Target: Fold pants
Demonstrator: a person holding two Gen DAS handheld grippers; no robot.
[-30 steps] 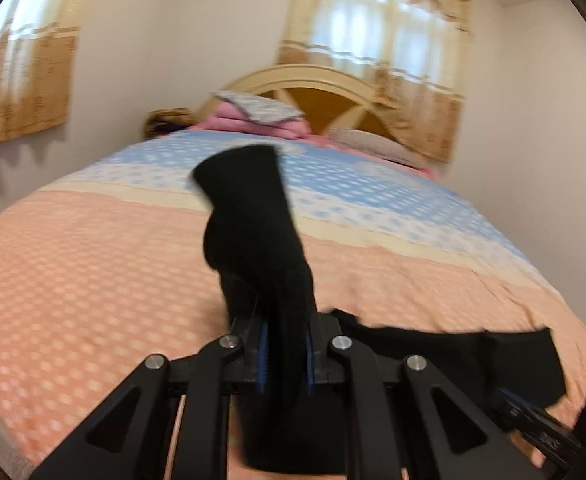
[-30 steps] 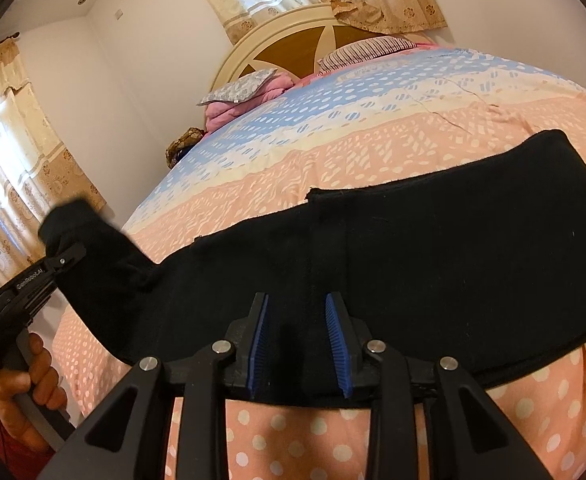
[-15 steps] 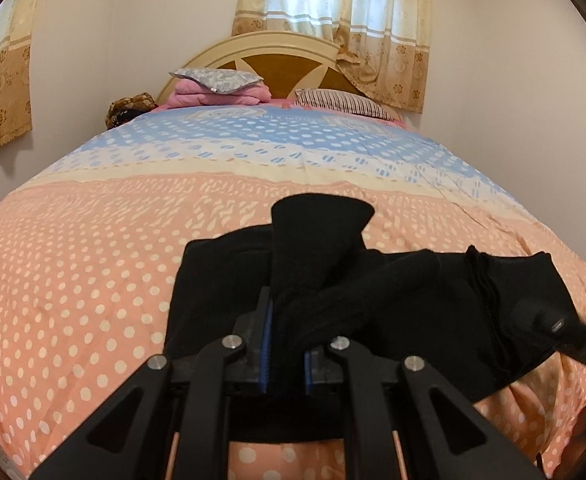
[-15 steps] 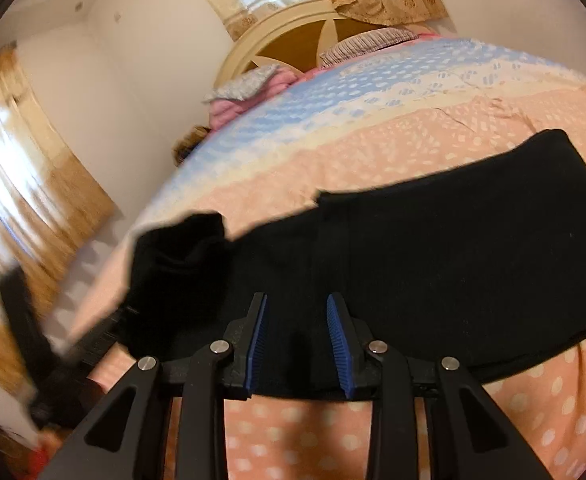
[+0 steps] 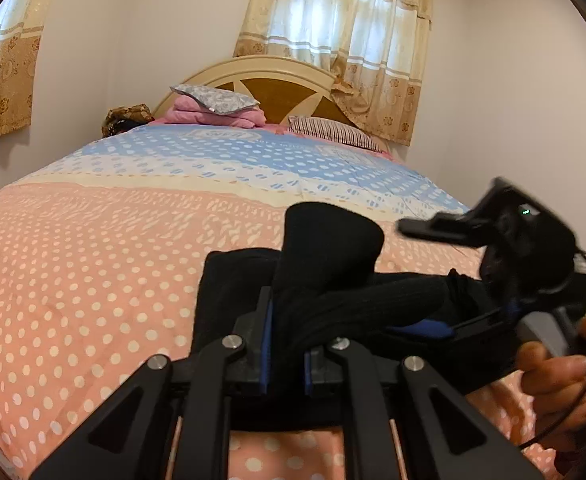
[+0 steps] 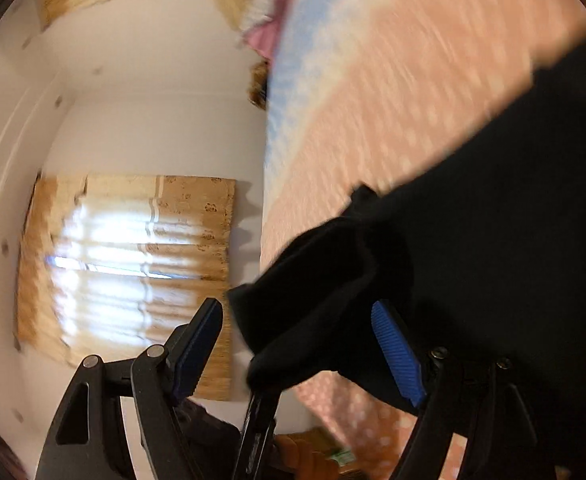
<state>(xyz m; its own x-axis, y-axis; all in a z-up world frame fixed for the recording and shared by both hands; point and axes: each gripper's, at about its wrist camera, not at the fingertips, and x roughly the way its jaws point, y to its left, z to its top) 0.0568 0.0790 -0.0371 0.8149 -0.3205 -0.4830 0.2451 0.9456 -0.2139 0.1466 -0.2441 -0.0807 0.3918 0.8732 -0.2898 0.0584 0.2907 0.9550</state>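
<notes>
On the left wrist view I see the whole bed [image 5: 93, 260], w/ headboard [image 5: 269, 80] and pillows far, and the black pants [image 5: 229, 280] lying near the front edge on the pink dotted cover. My left gripper [image 5: 285, 344] is narrow, blue pads pressed on a bunched end of the pants that sticks up between them. On the right of this view sits the right gripper [image 5: 489, 280], with the hand [image 5: 561, 380] on its handle.

The right wrist view is rolled and blurred; it shows a side window curtain [image 6: 133, 264], not visible like this from the left cam. My right gripper [image 6: 297, 344] has just been opening, jaws wide; a fold of cloth [image 6: 313, 300] hangs between, pads not pressing it.

Pants long axis runs approx. left-right across the bed; held end points up and far.
</notes>
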